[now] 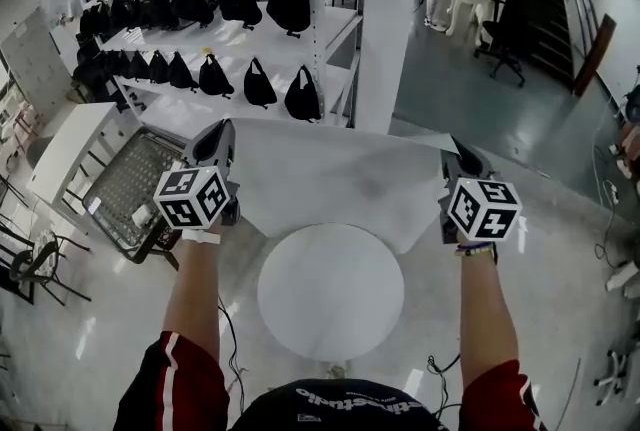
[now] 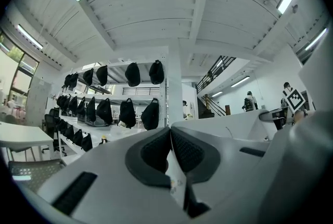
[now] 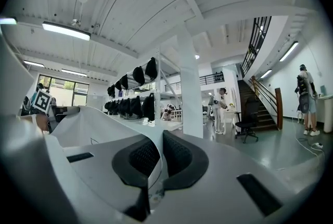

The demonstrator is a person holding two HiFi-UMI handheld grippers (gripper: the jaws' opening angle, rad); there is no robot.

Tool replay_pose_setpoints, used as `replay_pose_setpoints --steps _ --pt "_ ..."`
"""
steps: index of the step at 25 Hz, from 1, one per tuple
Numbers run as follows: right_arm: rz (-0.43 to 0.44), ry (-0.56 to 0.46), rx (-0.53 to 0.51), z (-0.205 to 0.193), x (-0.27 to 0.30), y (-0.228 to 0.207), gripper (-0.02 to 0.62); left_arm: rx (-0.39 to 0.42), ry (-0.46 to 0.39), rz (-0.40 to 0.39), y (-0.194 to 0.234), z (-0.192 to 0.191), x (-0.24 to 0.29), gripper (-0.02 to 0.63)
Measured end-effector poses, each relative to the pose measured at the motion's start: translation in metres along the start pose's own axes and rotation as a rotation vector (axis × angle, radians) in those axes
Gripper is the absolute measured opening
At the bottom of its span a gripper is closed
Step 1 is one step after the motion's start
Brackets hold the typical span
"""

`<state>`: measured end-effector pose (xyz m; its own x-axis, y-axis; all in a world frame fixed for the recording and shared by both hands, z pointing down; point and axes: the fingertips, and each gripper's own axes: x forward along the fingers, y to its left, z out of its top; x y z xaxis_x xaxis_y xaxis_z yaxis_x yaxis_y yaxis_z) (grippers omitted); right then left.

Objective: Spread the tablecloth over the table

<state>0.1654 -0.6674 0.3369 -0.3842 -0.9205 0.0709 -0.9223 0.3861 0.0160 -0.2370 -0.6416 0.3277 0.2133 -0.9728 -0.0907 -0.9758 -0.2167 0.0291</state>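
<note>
I had the tablecloth (image 1: pixel 330 181) between left tongs (image 1: pixel 217 141) and right tongs (image 1: pixel 456 157), above the table's (image 1: pixel 330 304) far edge, shelves (image 1: pixel 268 46) behind.

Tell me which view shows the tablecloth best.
The head view: nearly the whole white tablecloth hangs stretched between the left gripper and right gripper, with the round table below. Each gripper view shows only the edge pinched in its shut jaws and a band of cloth running off sideways.
</note>
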Motion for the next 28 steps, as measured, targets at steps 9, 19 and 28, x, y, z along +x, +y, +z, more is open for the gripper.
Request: replay_pose_setpoints --steps 9,19,28 --pt "-0.021 0.075 0.009 -0.041 -0.048 0.028 0.026 -0.044 0.085 -0.008 -0.004 -0.043 -0.058 0.017" --pt "-0.066 0.128 0.061 -0.076 -0.116 0.049 0.026 -0.047 0.129 -0.060 -0.026 -0.063 -0.129 0.017" --pt "-0.088 0.179 0.102 -0.118 -0.188 0.075 0.026 -0.061 0.181 -0.079 -0.045 -0.096 -0.205 0.017"
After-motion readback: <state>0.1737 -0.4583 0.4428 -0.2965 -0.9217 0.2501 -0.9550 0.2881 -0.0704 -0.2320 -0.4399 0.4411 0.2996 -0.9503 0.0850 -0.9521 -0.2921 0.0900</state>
